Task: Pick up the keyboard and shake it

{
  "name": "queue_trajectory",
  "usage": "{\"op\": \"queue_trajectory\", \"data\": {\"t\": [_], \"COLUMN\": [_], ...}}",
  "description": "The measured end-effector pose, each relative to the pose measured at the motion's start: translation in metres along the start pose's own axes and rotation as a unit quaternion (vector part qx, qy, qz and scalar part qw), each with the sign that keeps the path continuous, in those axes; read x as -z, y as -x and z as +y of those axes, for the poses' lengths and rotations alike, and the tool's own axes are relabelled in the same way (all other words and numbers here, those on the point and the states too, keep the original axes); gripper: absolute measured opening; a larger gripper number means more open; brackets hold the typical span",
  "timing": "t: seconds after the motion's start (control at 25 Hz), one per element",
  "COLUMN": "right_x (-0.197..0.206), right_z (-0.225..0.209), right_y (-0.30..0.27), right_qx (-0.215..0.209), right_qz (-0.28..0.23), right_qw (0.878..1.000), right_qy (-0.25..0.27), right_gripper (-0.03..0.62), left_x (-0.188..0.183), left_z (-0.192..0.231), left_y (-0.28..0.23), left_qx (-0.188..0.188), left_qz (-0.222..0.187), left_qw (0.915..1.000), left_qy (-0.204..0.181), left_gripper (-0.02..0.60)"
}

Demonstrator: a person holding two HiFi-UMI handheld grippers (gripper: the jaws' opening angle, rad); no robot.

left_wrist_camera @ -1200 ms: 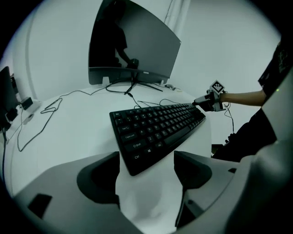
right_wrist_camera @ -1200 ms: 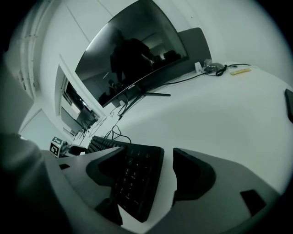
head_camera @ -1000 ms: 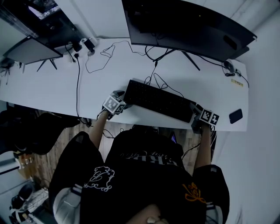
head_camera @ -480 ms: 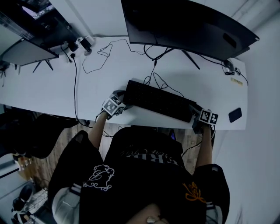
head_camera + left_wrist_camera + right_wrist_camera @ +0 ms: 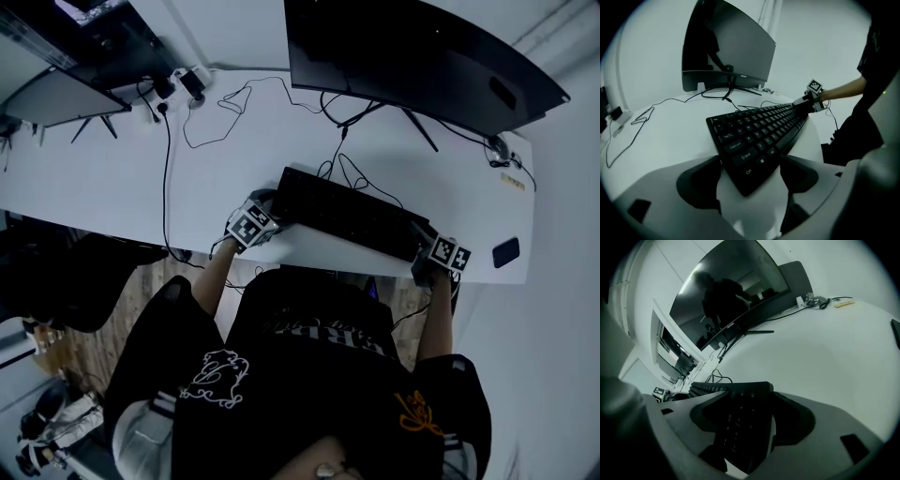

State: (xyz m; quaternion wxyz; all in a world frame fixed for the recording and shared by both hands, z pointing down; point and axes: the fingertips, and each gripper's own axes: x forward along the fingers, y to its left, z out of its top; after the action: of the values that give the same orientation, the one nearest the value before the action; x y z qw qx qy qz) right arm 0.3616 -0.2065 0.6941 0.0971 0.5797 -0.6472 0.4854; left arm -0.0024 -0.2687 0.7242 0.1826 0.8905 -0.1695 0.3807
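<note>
White tabletop [image 5: 112, 187] ran under a big monitor [image 5: 422, 56] at 12 o'clock. The keyboard [image 5: 347, 214] lay flat near the front edge, its cable trailing toward the monitor. One claw sat at each short end, probably so the long board could be lifted level. At 9 o'clock the left claw [image 5: 270, 216] had just been opening, its jaws wide astride the Ctrl corner and not pinching. At 3 o'clock the right claw [image 5: 424, 246] had just been closing round the number-pad end. That end filled the gap, though a pale sliver suggested no firm squeeze yet.
</note>
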Motion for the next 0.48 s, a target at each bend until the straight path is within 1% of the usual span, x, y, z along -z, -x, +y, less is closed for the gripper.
{"op": "queue_trajectory", "data": {"t": [0.04,0.12,0.16,0.2,0.32,0.4,0.48], "right_x": [-0.004,-0.012,-0.017,-0.023,-0.038,-0.045,-0.050], "right_z": [0.004,0.014,0.019,0.024,0.033,0.040,0.047], "right_y": [0.002,0.005,0.006,0.006,0.011,0.016,0.020], "right_qx": [-0.003,-0.009,-0.011,-0.012,-0.017,-0.025,-0.037], "right_qz": [-0.008,-0.021,-0.027,-0.033,-0.061,-0.084,-0.102], "right_qw": [1.000,0.999,0.999,0.998,0.996,0.994,0.991], "right_qy": [0.005,0.023,0.034,0.043,0.063,0.073,0.078], "right_gripper": [0.285,0.283,0.282,0.282,0.282,0.281,0.278], "left_x": [-0.003,-0.009,-0.011,-0.012,-0.012,-0.012,-0.015], "left_z": [0.001,0.006,0.009,0.012,0.016,0.019,0.024], "left_y": [0.002,0.007,0.010,0.011,0.011,0.012,0.014], "left_qx": [0.007,0.019,0.023,0.028,0.054,0.070,0.070], "left_qz": [-0.017,-0.058,-0.070,-0.073,-0.057,-0.052,-0.057], "left_qw": [0.9995,0.9944,0.9919,0.9906,0.9897,0.9868,0.9837], "left_qy": [0.027,0.086,0.104,0.113,0.120,0.136,0.156], "left_gripper": [0.394,0.394,0.394,0.394,0.394,0.393,0.391]}}
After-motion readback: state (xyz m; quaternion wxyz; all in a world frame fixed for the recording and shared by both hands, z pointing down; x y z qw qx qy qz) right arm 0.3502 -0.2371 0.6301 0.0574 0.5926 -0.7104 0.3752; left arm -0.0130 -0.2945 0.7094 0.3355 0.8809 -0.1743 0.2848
